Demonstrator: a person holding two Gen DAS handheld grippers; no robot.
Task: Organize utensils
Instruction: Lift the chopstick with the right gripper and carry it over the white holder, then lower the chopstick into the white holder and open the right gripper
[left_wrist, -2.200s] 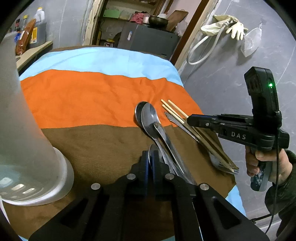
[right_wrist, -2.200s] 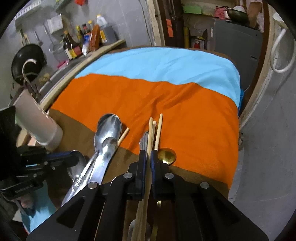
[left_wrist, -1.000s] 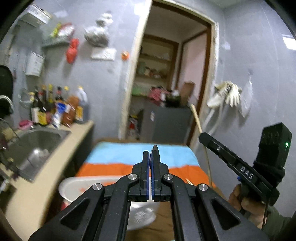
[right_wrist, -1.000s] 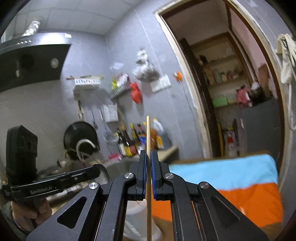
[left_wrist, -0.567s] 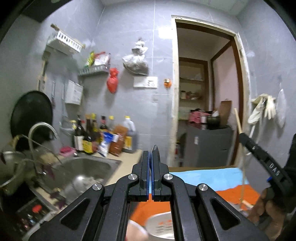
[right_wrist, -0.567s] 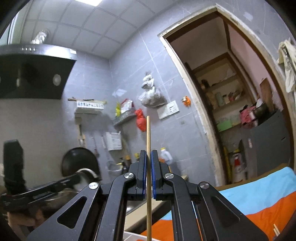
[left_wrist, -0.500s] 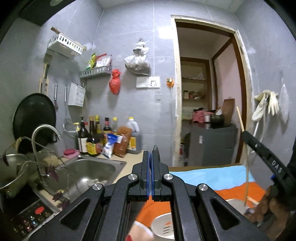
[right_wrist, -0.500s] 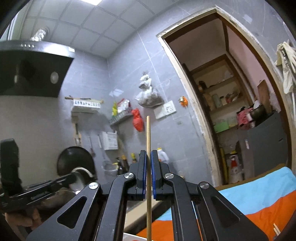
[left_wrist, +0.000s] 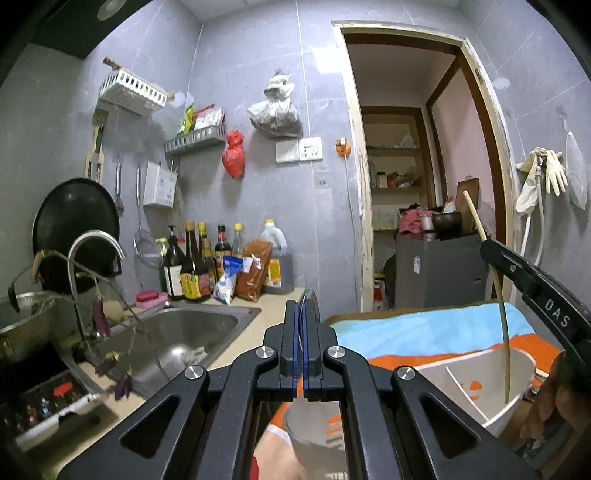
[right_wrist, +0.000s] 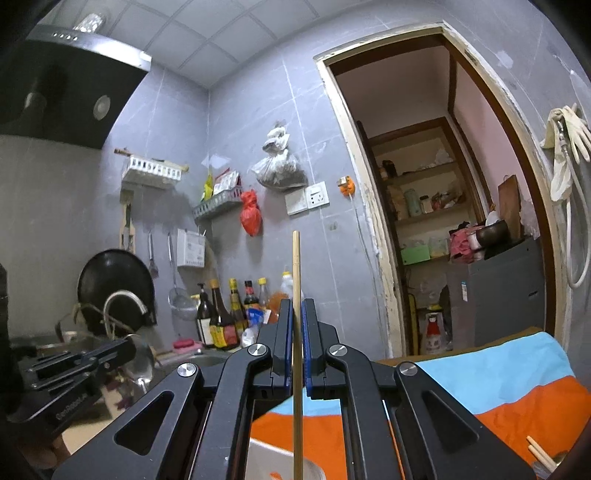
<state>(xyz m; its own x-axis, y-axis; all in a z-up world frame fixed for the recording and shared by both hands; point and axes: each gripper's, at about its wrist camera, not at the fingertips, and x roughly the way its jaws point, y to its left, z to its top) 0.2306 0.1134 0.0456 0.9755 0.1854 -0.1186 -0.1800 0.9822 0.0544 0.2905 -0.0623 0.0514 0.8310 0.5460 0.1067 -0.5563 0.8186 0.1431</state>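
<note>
My left gripper (left_wrist: 303, 314) is shut on a metal spoon, seen edge-on between the fingers; the spoon's bowl (right_wrist: 142, 360) shows in the right wrist view. My right gripper (right_wrist: 297, 314) is shut on a wooden chopstick (right_wrist: 296, 332) held upright. In the left wrist view this chopstick (left_wrist: 498, 295) hangs with its lower tip inside the white divided utensil holder (left_wrist: 491, 373), which stands on the striped cloth. The right gripper (left_wrist: 487, 245) is above the holder's right side. Loose chopsticks (right_wrist: 539, 456) lie on the cloth at lower right.
A blue, orange and brown cloth (right_wrist: 517, 384) covers the table. A steel sink (left_wrist: 177, 336) with a faucet (left_wrist: 96, 243) sits left. Sauce bottles (left_wrist: 207, 266) line the counter. A black pan (left_wrist: 74, 221) hangs on the wall. A doorway (left_wrist: 417, 184) opens behind.
Both grippers lifted off the cloth, each with its utensil, and tilted upright. The chopstick's lower tip has since come down into the white holder, which has come closer in the left wrist view.
</note>
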